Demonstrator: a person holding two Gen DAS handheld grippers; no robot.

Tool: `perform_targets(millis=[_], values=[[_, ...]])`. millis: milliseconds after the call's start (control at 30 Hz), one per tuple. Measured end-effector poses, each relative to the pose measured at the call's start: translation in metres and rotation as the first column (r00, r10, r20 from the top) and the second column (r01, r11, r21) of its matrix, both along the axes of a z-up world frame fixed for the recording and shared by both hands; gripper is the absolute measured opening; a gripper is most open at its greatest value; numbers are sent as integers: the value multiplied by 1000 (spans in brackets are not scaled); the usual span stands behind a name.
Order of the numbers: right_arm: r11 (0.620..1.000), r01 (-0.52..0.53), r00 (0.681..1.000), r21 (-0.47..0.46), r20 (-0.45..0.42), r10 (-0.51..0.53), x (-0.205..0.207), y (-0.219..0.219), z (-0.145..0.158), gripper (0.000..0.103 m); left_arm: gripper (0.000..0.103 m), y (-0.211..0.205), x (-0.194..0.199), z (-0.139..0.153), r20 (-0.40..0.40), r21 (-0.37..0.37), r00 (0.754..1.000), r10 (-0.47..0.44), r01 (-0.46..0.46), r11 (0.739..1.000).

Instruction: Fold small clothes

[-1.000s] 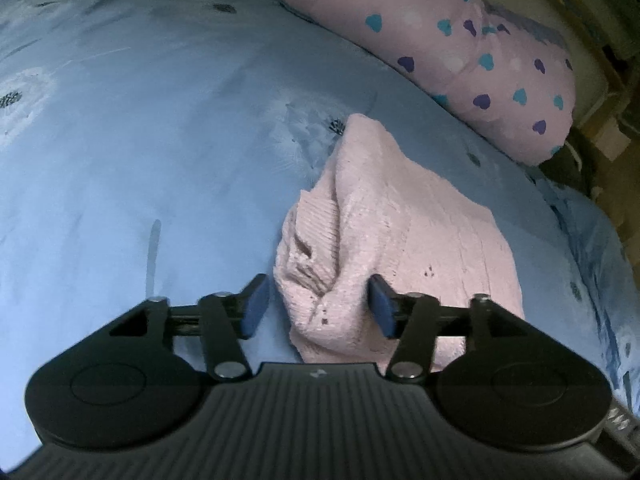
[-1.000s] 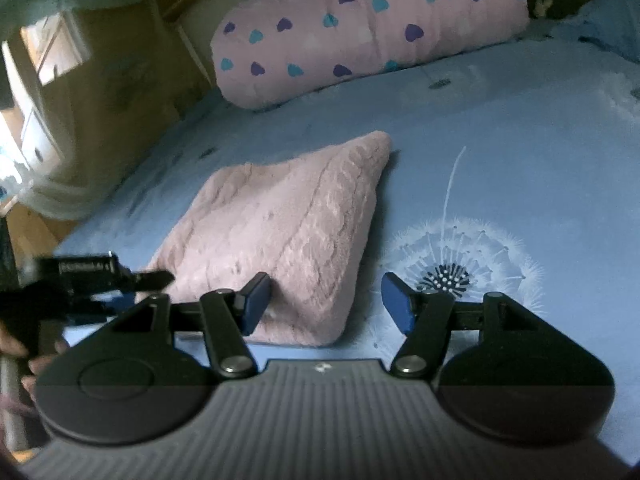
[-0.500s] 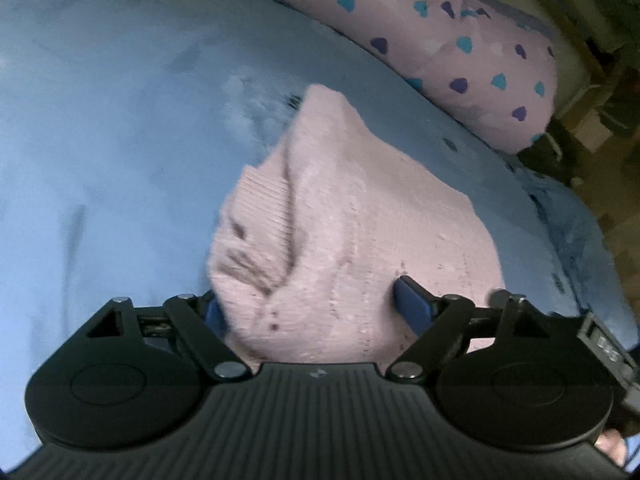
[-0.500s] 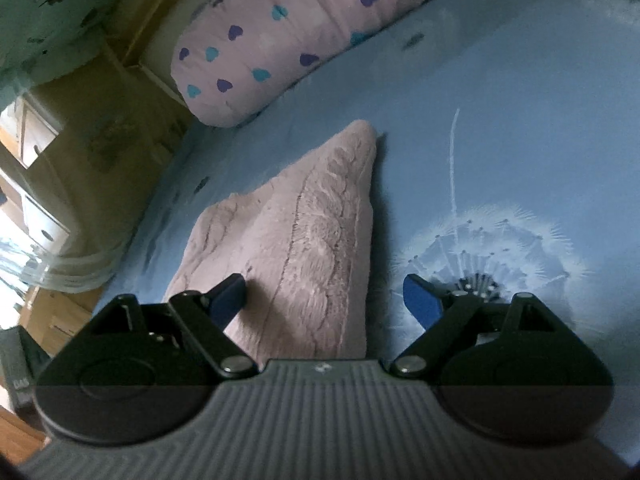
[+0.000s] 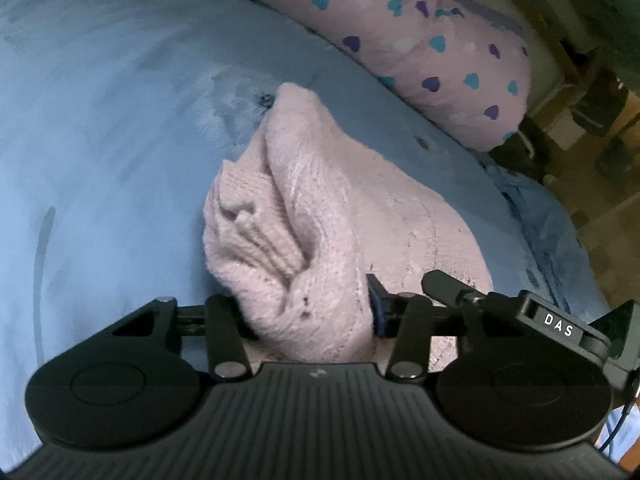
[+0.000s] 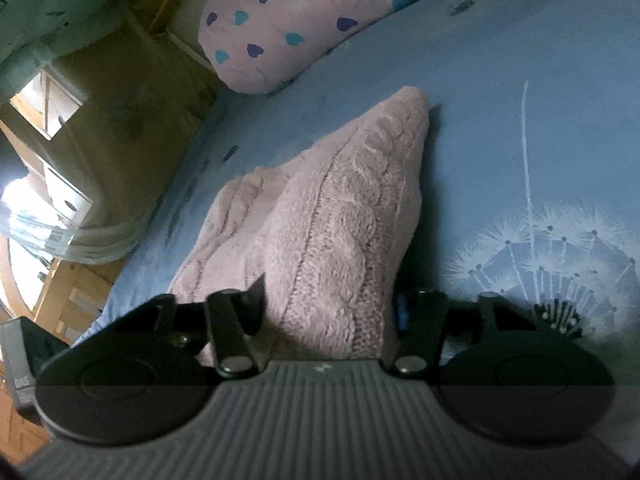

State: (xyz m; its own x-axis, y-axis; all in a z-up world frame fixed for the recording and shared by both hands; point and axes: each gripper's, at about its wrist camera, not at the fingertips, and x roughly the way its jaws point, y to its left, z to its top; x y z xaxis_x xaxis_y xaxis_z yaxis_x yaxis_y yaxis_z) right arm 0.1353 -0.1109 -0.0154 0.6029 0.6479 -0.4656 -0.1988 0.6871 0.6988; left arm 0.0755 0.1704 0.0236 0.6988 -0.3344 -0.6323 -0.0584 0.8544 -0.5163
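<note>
A pink cable-knit sweater [image 5: 320, 216] lies folded on the blue bed sheet [image 5: 100, 140]. My left gripper [image 5: 308, 312] has its jaws closed in on the bunched near end of the sweater, which fills the gap between them. In the right wrist view the sweater [image 6: 328, 232] rises between the jaws of my right gripper [image 6: 328, 312], which press on its near edge from both sides. The right gripper's black body [image 5: 560, 320] shows at the right in the left wrist view.
A pink pillow with purple and teal hearts [image 5: 420, 40] lies along the far edge of the bed; it also shows in the right wrist view [image 6: 300, 20]. A white dandelion print [image 6: 560, 264] marks the sheet. Wooden furniture [image 6: 60, 200] stands beyond the bed's left edge.
Both grippers moved forward onto the sweater's near end and their jaws narrowed from wide open onto the fabric. The cloth bunched up between the left jaws.
</note>
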Motion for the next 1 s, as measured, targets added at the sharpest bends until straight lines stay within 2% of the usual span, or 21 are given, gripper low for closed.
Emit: perform_targets(millis=[333, 533, 667, 767, 833, 900, 1000], values=[[999, -8, 1000, 51, -2, 8, -30, -22, 32, 50, 50, -11, -36, 14, -28, -121, 997, -68, 64, 991], [1000, -16, 1000, 7, 18, 16, -67, -46, 57, 50, 50, -48, -76, 27, -19, -132, 990, -143, 139, 981], [1000, 1, 1000, -17, 8, 0, -98, -76, 65, 51, 50, -78, -108, 24, -23, -151, 980, -196, 191, 970], [999, 20, 1000, -38, -12, -21, -123, -100, 64, 51, 50, -101, -129, 16, -41, -122, 971, -237, 230, 965], [998, 31, 999, -62, -36, -33, -137, -112, 57, 51, 51, -115, -139, 12, -52, -66, 967, -250, 246, 967], [994, 49, 996, -101, -64, -55, -148, -120, 46, 54, 52, -126, -148, 10, -49, 20, 968, -246, 247, 969], [988, 94, 988, -126, -111, -108, -158, -130, 27, 58, 54, -131, -155, 10, -48, 57, 972, -230, 233, 971]])
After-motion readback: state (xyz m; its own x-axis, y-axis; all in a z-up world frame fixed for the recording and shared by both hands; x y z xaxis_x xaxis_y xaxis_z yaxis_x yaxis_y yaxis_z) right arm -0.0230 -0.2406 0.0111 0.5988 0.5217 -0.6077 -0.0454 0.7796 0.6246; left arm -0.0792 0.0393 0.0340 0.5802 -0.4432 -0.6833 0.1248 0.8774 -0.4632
